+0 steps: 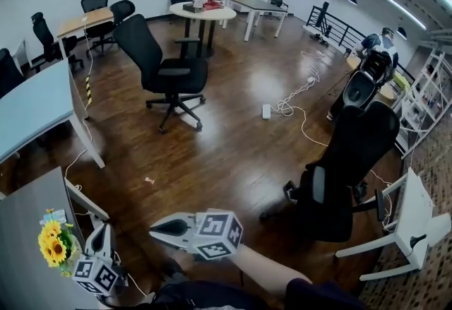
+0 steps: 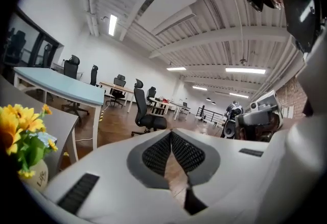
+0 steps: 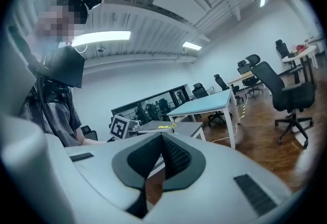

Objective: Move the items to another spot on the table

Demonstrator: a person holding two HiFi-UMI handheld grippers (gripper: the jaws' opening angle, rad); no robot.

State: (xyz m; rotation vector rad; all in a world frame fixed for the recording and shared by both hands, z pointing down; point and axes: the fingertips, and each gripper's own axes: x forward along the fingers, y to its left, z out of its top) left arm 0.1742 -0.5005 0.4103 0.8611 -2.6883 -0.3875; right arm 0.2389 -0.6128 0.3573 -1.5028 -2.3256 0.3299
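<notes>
Sunflowers (image 1: 54,243) stand upright in a small pot (image 2: 36,175) near the edge of the grey bench (image 1: 25,231), at 7 o'clock in the head view. The left gripper (image 1: 99,229), the nearer one, has them just beside it at 9 o'clock. The right gripper (image 1: 154,231) is farther off. Both grippers are closed and empty.

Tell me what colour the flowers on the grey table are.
The flowers are yellow; they show best in the left gripper view.
</notes>
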